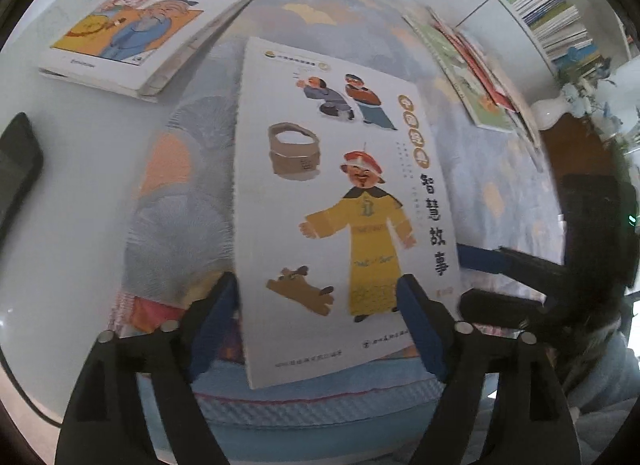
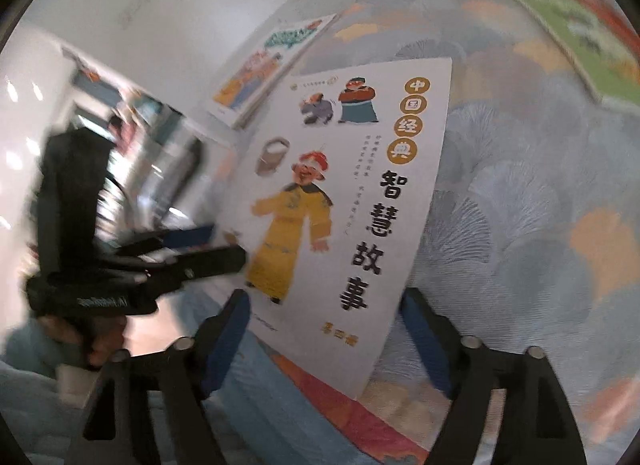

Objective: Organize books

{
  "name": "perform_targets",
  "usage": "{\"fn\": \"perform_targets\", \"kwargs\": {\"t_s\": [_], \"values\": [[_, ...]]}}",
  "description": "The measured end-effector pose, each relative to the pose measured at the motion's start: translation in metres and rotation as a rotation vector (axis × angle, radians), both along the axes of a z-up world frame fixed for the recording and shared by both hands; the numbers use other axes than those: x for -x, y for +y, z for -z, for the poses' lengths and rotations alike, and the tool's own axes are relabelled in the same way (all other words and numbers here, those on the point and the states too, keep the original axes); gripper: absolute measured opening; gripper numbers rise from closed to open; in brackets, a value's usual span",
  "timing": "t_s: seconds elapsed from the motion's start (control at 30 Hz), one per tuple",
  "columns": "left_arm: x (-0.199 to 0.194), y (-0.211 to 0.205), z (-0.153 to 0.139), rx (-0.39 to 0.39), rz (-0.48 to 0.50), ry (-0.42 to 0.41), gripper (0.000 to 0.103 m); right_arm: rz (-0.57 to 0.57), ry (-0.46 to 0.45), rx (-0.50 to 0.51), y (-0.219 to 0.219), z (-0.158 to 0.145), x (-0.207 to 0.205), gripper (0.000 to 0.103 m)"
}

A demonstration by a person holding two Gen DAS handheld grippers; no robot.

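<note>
**Desk:** Books are the story, so where does the white storybook (image 1: 340,201) sit right now?

**Photographer:** Flat on the patterned blue cloth (image 1: 188,193), directly ahead of both tools. Its near end lies between the fingers of the left gripper (image 1: 320,305), which stand apart with the blue pads on either side of the cover. The right gripper (image 2: 324,325) is also spread, its pads straddling the book's lower corner.

**Desk:** Is either one gripping it?

**Photographer:** Neither looks clamped. The right wrist view is smeared by motion, though, so a light touch on that side can't be ruled out.

**Desk:** What else is in reach?

**Photographer:** A cartoon-covered book (image 1: 156,29) lies beyond the left tool, up and to its left. A fanned pile of thin books (image 1: 476,77) lies ahead to its right, with a bookshelf (image 1: 548,5) further beyond.

**Desk:** Which step is this?

**Photographer:** By my reading, the storybook is between pick-up and placement, with sorting hardly begun. Next move calls for one tool to close on an edge, probably at the cloth's near border where the cover overhangs, and lift without creasing it.
</note>
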State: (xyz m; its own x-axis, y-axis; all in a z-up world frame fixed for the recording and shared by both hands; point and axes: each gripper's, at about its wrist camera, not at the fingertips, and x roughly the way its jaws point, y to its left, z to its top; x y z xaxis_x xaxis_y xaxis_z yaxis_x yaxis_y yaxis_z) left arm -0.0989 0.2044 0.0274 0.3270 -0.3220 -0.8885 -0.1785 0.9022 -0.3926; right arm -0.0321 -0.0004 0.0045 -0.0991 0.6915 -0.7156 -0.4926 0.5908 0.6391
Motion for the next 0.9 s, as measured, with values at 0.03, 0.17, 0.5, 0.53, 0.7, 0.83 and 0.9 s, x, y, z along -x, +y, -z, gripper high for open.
{"fn": "perform_targets", "kwargs": {"t_s": [0.03, 0.17, 0.5, 0.53, 0.7, 0.83, 0.9], "values": [[0.001, -0.001, 0.0, -0.001, 0.003, -0.002, 0.079, 0.02, 0.041, -0.049, -0.006, 0.003, -0.004, 0.086], [0.004, 0.009, 0.002, 0.083, -0.034, -0.022, 0.079, 0.11, 0.228, -0.235, -0.032, 0.021, -0.019, 0.085], [-0.002, -0.009, 0.003, 0.125, 0.01, 0.018, 0.068, -0.072, 0.239, -0.153, 0.006, 0.013, 0.0, 0.085], [-0.003, -0.011, 0.001, 0.098, 0.015, 0.022, 0.063, -0.072, 0.219, -0.135, 0.008, 0.011, 0.003, 0.085], [-0.006, -0.017, -0.001, -0.084, 0.008, 0.041, 0.032, -0.141, -0.007, 0.069, 0.038, -0.009, 0.025, 0.076], [-0.006, -0.014, -0.001, -0.095, -0.001, 0.034, 0.028, -0.226, -0.224, 0.262, 0.065, -0.018, 0.054, 0.066], [-0.007, -0.012, 0.0, -0.089, 0.003, 0.03, 0.025, -0.243, -0.307, 0.358, 0.075, -0.021, 0.063, 0.052]]}}
